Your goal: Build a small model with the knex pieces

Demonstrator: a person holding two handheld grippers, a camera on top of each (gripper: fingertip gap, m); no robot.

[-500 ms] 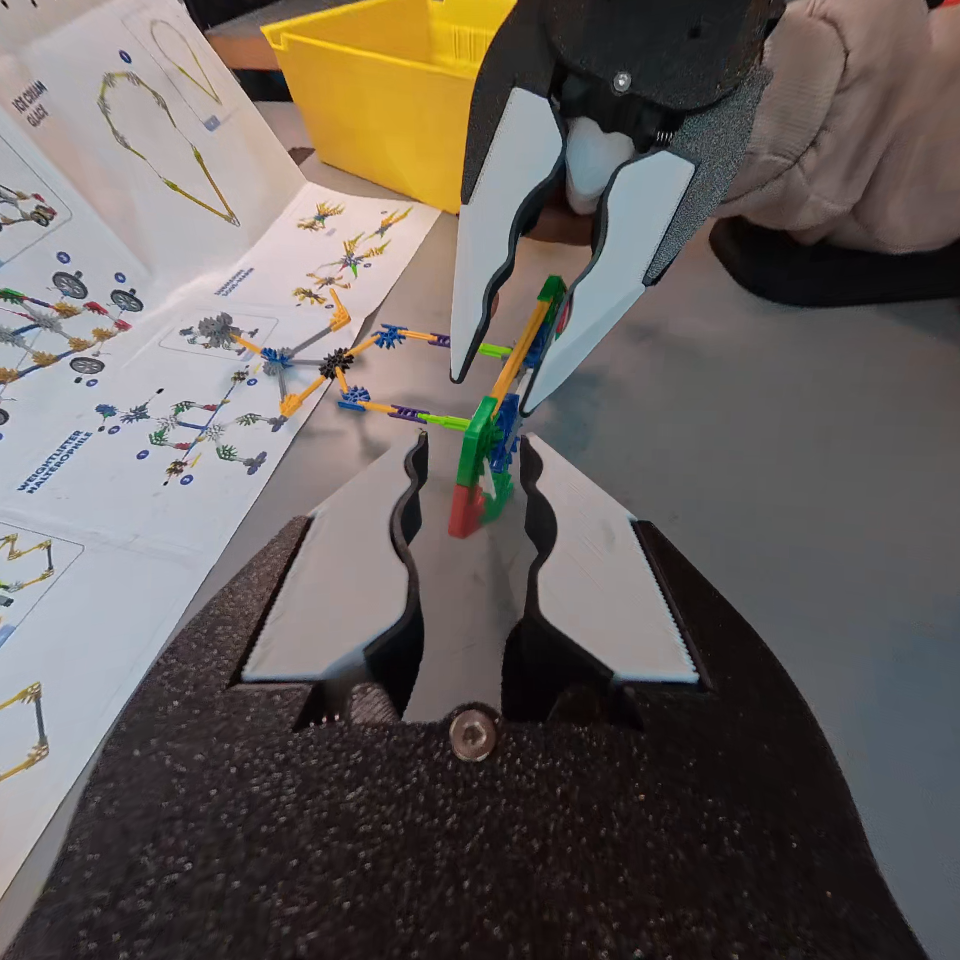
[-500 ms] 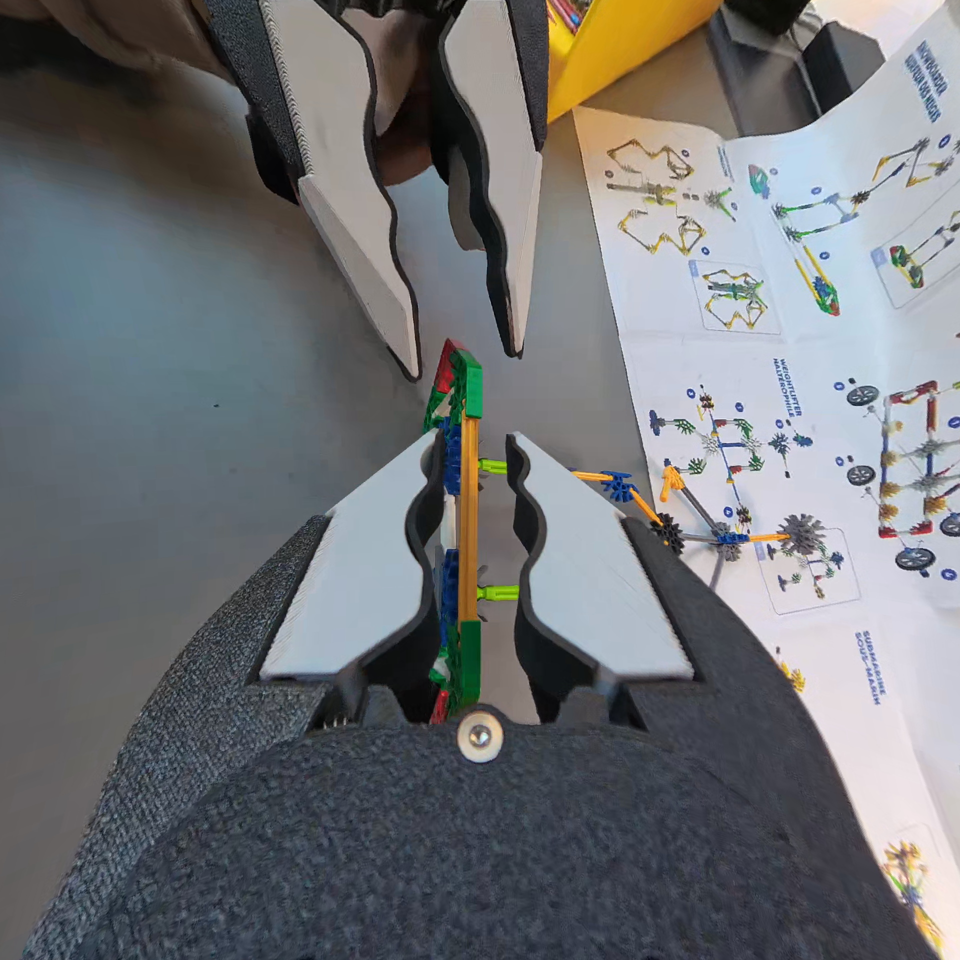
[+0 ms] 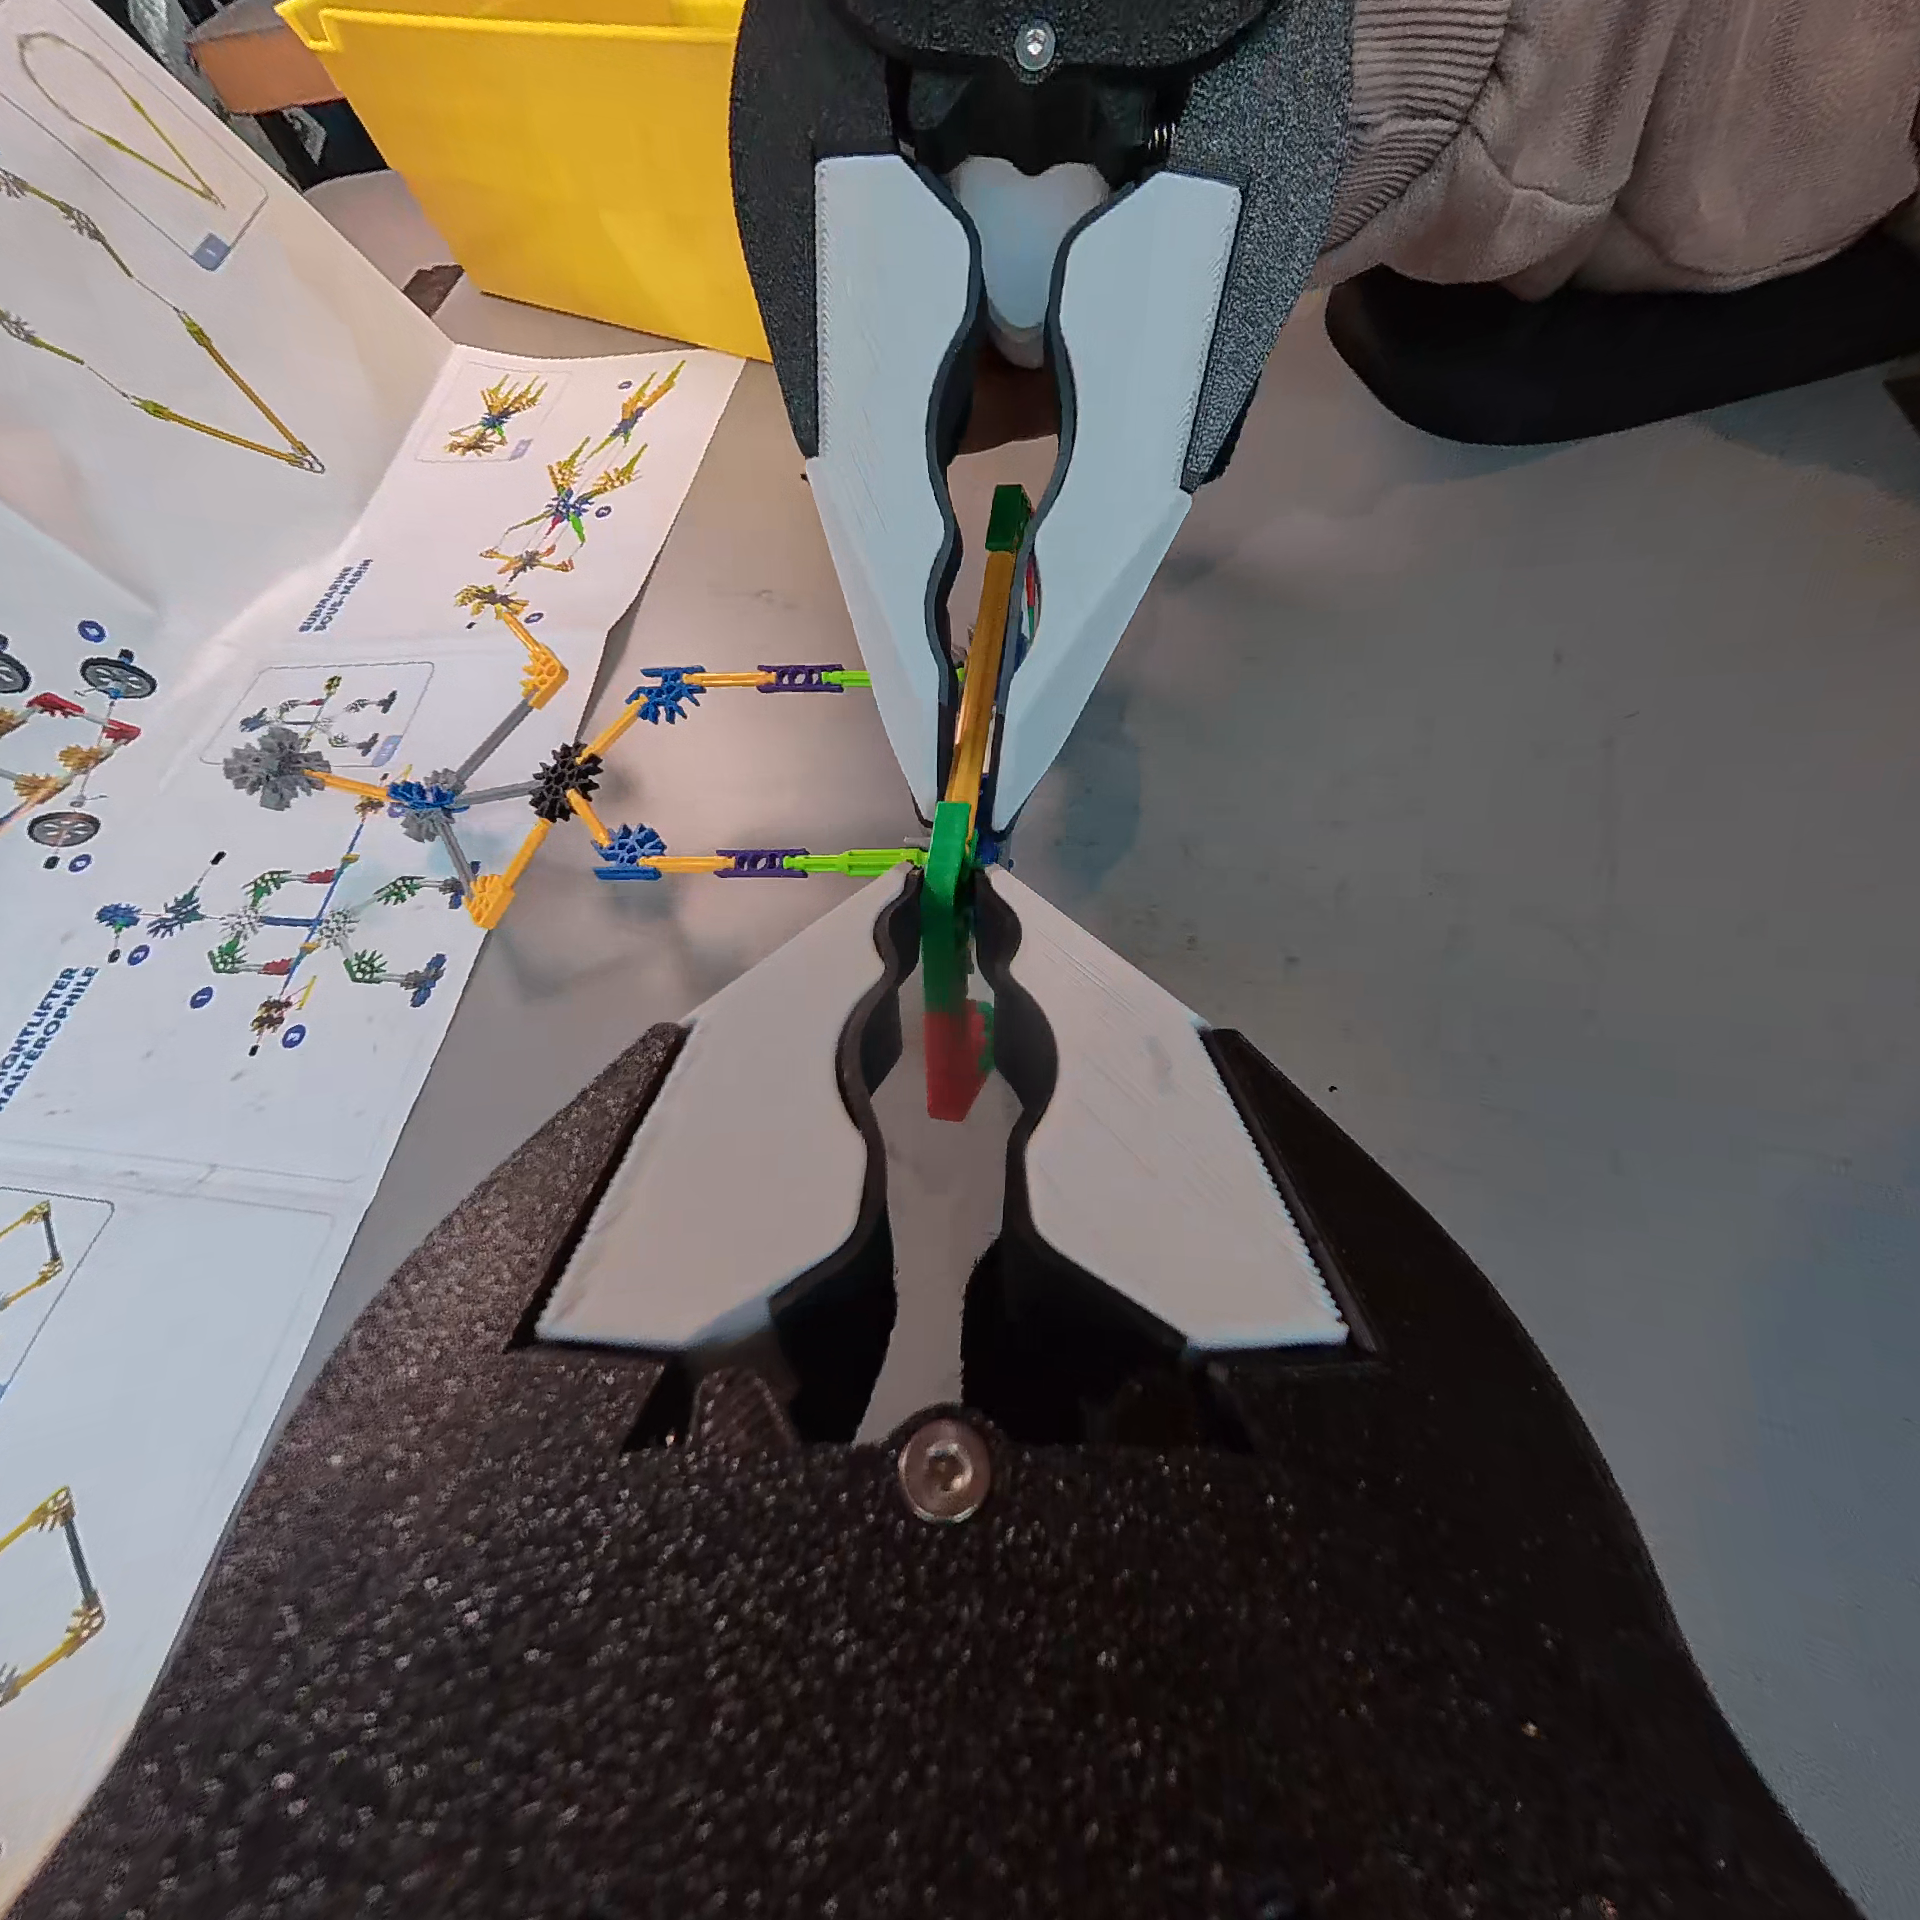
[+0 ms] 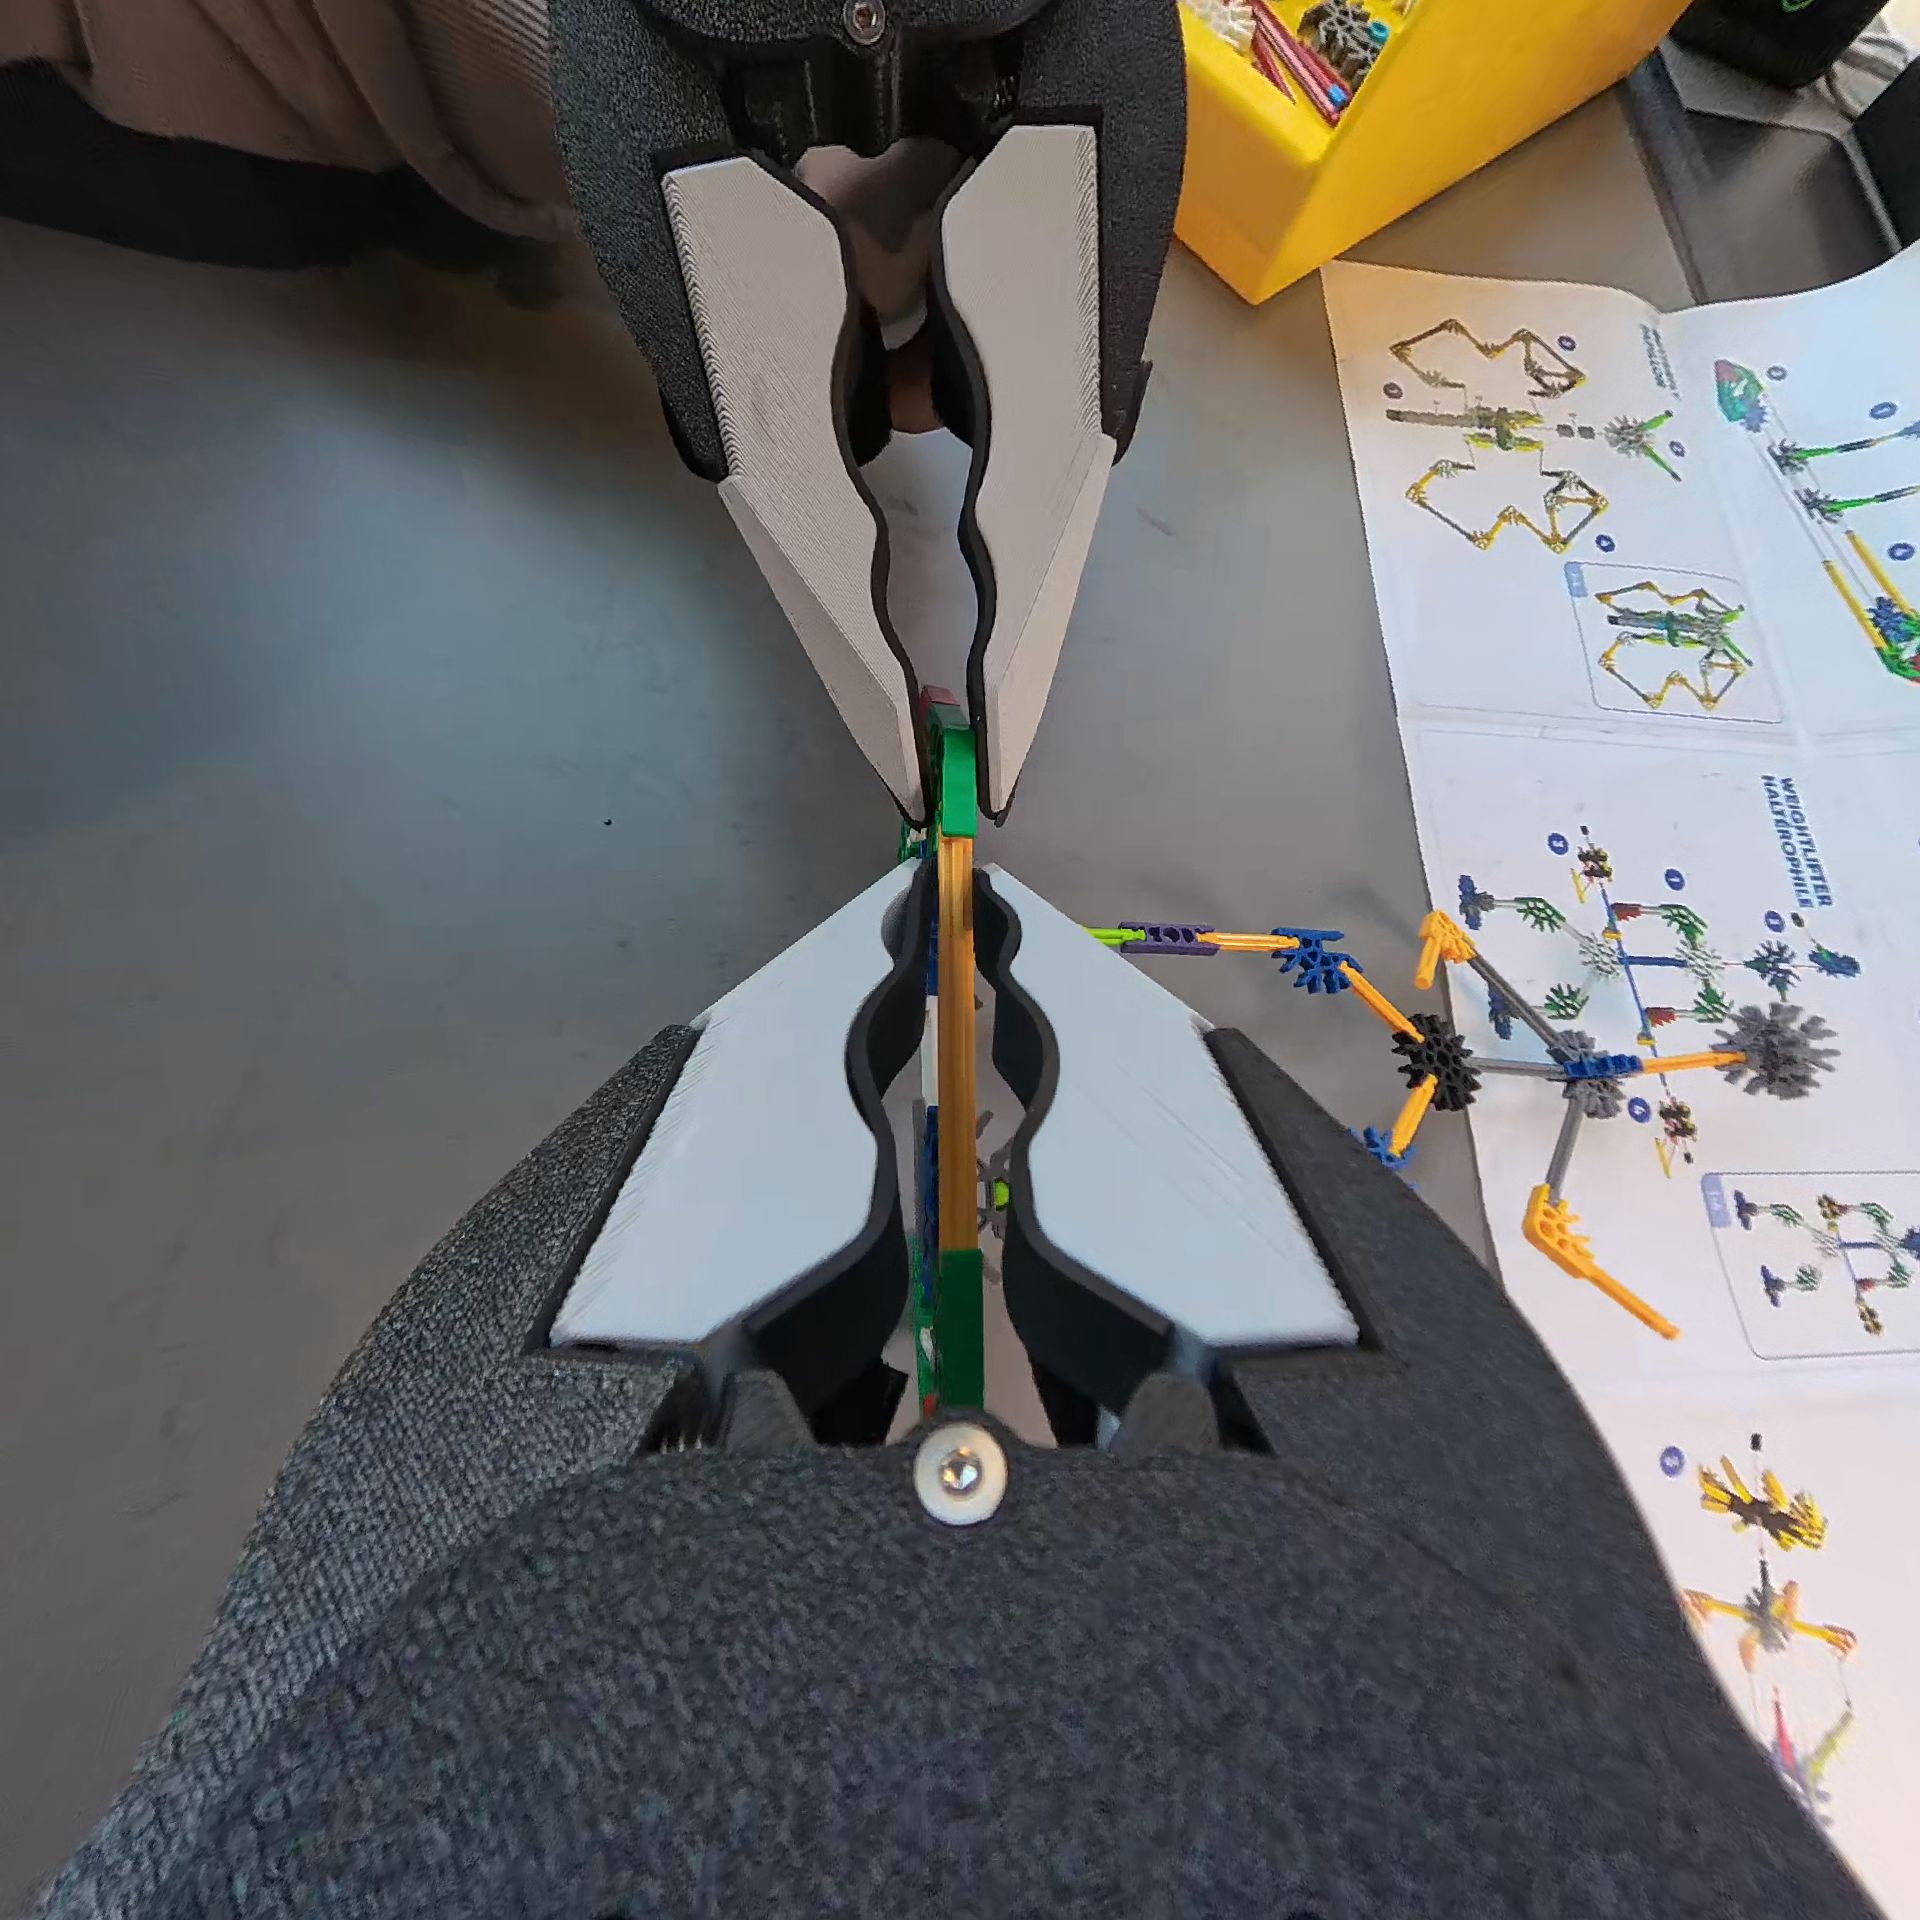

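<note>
On the grey table (image 3: 1455, 831): a small toy model (image 3: 961, 831) made of plastic rods and connectors, with both grippers at it, tip to tip.
Left gripper (image 3: 951, 888): closed on the near end of the model; the green connector (image 3: 948, 862) sits between its tips and a red piece (image 3: 951, 1070) hangs lower in the gap.
Right gripper (image 4: 951, 883): closed on the far part of the model; the long orange rod (image 4: 956, 1039) runs straight between its fingers.
Model, side part: two thin arms go out to the side, each with a light green rod, a purple piece (image 3: 764, 862) and a blue connector (image 3: 629, 847); they meet at a black connector (image 3: 566, 784), and the outer end lies on the paper.
Paper (image 3: 208, 1039): a white instruction sheet with coloured drawings, beside the grippers.
Bin (image 3: 582, 177): yellow, behind the sheet; in the right wrist view it holds loose pieces.
Sleeve (image 3: 1610, 156): beige, behind the right gripper.
</note>
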